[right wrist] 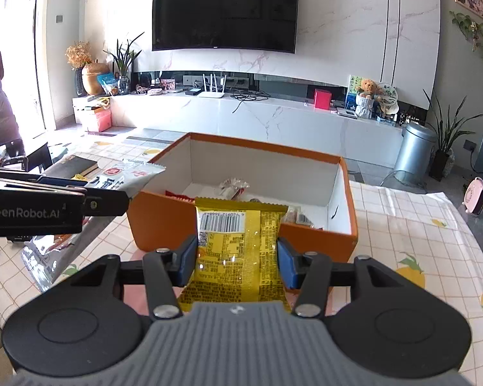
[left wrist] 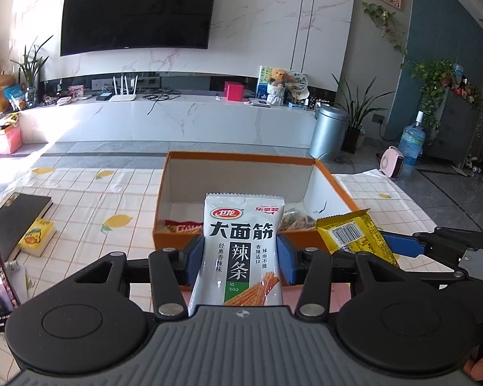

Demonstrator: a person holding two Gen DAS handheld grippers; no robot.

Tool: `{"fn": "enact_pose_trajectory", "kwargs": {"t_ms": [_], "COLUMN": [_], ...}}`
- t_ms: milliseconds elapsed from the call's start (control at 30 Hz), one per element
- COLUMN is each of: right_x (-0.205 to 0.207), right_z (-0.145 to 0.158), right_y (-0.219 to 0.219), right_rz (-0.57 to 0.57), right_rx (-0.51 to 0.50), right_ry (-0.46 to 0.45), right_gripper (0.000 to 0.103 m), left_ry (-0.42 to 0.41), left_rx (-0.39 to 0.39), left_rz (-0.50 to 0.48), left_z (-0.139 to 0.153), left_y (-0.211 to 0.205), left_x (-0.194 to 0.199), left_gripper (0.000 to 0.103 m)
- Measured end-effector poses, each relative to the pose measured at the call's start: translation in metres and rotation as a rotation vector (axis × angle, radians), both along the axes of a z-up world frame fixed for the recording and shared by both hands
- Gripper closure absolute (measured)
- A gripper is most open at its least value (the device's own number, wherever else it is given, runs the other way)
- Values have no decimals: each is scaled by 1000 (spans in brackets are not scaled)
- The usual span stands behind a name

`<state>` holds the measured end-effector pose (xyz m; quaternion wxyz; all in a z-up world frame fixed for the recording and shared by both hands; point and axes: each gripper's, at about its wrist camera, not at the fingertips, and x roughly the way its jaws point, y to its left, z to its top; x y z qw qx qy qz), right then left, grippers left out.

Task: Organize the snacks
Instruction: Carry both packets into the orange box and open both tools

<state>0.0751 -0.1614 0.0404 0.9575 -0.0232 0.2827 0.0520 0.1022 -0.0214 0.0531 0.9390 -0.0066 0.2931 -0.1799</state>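
My left gripper (left wrist: pixel 240 259) is shut on a white latiao snack packet (left wrist: pixel 241 251) and holds it upright just in front of the orange box (left wrist: pixel 241 156). My right gripper (right wrist: pixel 236 262) is shut on a yellow snack packet (right wrist: pixel 238 251) before the same orange box (right wrist: pixel 257 148). The box is open, white inside, with several snacks (right wrist: pixel 235 188) on its floor. The yellow packet (left wrist: pixel 357 238) shows to the right in the left wrist view; the white packet (right wrist: pixel 135 177) shows at left in the right wrist view.
The table has a lemon-print checked cloth (left wrist: pixel 96 199). A black book (left wrist: pixel 16 222) and a small yellow box (left wrist: pixel 37 241) lie at left. Another silver packet (right wrist: pixel 45 257) lies on the cloth at left. A TV unit and bin stand beyond.
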Motion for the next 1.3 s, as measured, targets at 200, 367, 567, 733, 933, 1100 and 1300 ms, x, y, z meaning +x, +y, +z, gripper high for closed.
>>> {"fn": "enact_pose_trajectory", "kwargs": {"t_ms": [200,367,567,733,933,1100,1300], "right_x": [20,50,97,143,197,221,233], "right_z": [34,47,39,15,-24,-51,-67], "right_y": [-18,-30,-36,-38,-37,-28,-19], "right_rz": [14,17,27,26,21,50,83], "right_rx": [-14,-49,-86,-95,-154,-222,-273], "right_ry": [-38,-38,6,93,235,308,345], "right_gripper": [54,54,54,54,54,54,54], "left_ry": [-14,-5,31,88,223,312,344], "left_rx": [-1,7,34,89,120,151,197], "left_rz": [-50,-69,-80,-88,-102,-96,-104], "left_z": [23,26,13,-12,-53,-79,-89], "left_y": [-19,-29,-38,-43,-48,-49,-52], "left_x": [27,57,94,126,165,184,192], "left_gripper": [48,48,48,48,48,48,48]}}
